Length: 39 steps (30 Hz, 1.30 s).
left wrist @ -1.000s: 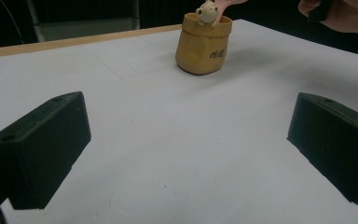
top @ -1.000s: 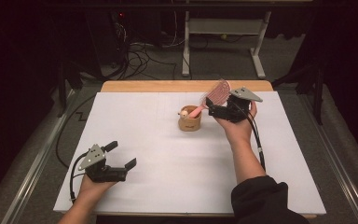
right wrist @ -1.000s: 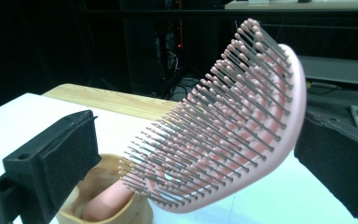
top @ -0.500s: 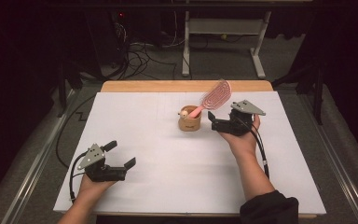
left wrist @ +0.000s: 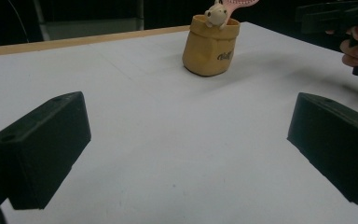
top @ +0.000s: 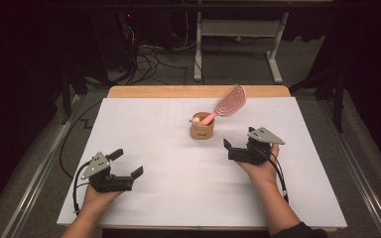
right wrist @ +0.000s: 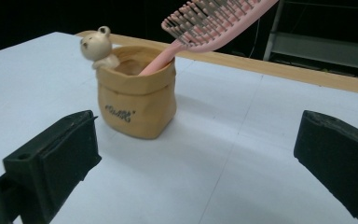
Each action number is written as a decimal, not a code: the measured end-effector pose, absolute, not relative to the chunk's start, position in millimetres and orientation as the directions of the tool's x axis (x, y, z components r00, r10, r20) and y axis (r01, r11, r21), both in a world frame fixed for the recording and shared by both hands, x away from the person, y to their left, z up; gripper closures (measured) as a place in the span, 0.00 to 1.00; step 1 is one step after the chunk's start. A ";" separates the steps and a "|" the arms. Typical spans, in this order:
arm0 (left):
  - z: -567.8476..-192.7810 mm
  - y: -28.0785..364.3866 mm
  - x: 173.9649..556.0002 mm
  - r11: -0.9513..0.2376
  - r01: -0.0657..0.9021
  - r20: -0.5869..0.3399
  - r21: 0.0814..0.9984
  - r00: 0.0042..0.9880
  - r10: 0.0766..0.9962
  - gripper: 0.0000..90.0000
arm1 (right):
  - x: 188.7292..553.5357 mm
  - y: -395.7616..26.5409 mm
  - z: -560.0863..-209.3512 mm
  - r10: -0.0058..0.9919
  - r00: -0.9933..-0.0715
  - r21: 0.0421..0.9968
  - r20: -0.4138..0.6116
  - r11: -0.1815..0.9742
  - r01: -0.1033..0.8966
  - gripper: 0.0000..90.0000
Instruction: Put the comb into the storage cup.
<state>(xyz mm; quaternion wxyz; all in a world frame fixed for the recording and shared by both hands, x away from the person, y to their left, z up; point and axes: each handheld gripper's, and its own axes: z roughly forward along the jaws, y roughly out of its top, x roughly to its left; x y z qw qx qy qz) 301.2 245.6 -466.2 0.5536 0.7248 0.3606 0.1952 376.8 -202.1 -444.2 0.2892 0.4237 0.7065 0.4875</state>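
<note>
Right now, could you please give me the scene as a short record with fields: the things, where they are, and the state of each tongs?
holder: tan bag-shaped cup with a small bear figure on its rim, upright on the white table, far centre
brush: pink hairbrush, handle down inside the cup, head leaning out to the right
left tongs: open, holding nothing, near left of the table
right tongs: open, holding nothing, right of the cup and apart from it
contact: neither tongs touches cup or brush
</note>
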 end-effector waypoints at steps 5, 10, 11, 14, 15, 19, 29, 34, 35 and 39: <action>-466.1 247.2 301.5 -0.133 0.302 -0.107 0.944 0.661 0.742 0.00 | 357.6 -207.7 -447.6 0.871 -0.491 0.937 -0.006 0.177 0.303 0.00; -464.9 248.9 300.7 -0.126 0.296 -0.106 0.947 0.659 0.745 0.00 | 335.4 -218.5 -450.7 0.864 -0.504 0.945 -0.010 0.173 0.277 0.00; -464.8 248.9 300.4 -0.122 0.294 -0.109 0.948 0.660 0.743 0.00 | 332.3 -220.7 -451.3 0.863 -0.505 0.947 -0.007 0.168 0.274 0.00; -464.3 249.0 299.3 -0.123 0.292 -0.109 0.948 0.666 0.738 0.00 | 320.9 -230.3 -452.4 0.864 -0.503 0.954 -0.001 0.152 0.259 0.00; -464.0 248.9 298.8 -0.123 0.291 -0.109 0.949 0.665 0.738 0.00 | 316.2 -234.5 -452.7 0.865 -0.502 0.955 0.001 0.148 0.256 0.00; -462.6 250.0 297.6 -0.115 0.282 -0.107 0.953 0.662 0.742 0.00 | 303.4 -246.9 -453.9 0.869 -0.495 0.959 0.002 0.138 0.246 0.00; -462.6 251.4 295.0 -0.106 0.292 -0.118 0.951 0.656 0.746 0.00 | 275.2 -278.9 -453.4 0.888 -0.459 0.971 0.008 0.102 0.214 0.00; -464.6 249.5 294.1 -0.114 0.295 -0.118 0.949 0.664 0.738 0.00 | 272.8 -286.9 -453.7 0.895 -0.445 0.974 0.017 0.085 0.209 0.00; -465.0 249.1 294.6 -0.117 0.294 -0.115 0.949 0.666 0.737 0.00 | 273.1 -287.0 -453.6 0.895 -0.445 0.974 0.017 0.085 0.209 0.00; -466.1 250.1 296.4 -0.117 0.299 -0.119 0.947 0.665 0.738 0.00 | 277.2 -284.5 -454.7 0.896 -0.444 0.973 0.000 0.103 0.207 0.00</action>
